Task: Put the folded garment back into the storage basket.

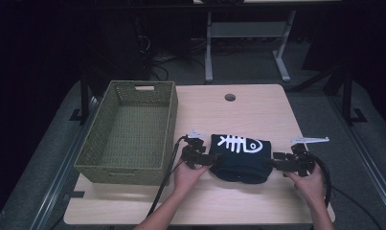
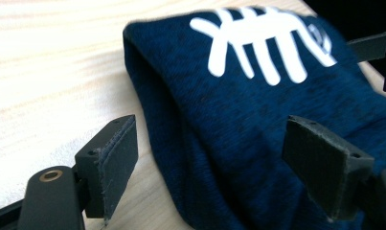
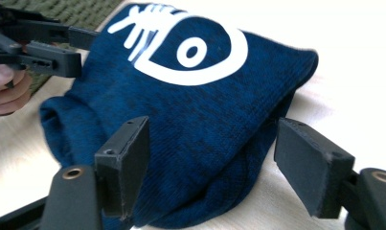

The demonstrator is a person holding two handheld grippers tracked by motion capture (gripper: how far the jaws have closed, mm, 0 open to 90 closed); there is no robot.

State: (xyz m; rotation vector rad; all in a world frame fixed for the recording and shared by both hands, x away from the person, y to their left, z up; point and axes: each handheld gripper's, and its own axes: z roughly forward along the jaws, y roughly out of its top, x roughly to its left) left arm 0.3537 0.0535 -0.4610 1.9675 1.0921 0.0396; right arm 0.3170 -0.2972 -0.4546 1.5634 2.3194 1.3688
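A: Where is the cloth [image 1: 241,158] found?

B: It is seen folded on the table [image 1: 248,206], just right of the basket [image 1: 128,132], toward the near edge. A white fishbone print is carried on its dark blue top.

A: How is the left gripper [image 1: 210,159] placed against the cloth?

B: It is held at the cloth's left end. In the left gripper view the jaws are spread wide, one over bare table on the cloth's outer side and one over the fabric [image 2: 257,120]. Nothing is pinched; the gripper [image 2: 214,163] is released.

A: And the right gripper [image 1: 272,163]?

B: It is held at the cloth's right end, opposite the left one. In the right gripper view the jaws are also parted, with the folded edge [image 3: 205,124] bulging between them. No squeeze on the fabric is seen, so this gripper [image 3: 212,163] is released too.

A: Is the basket touched by the cloth?

B: No. A strip of table is left between them, and the left gripper is held within that strip.

A: What is seen of the hands?

B: Each gripper is grasped from the cloth's near side, the left hand [image 1: 188,175] and the right hand [image 1: 308,184] resting low over the table.
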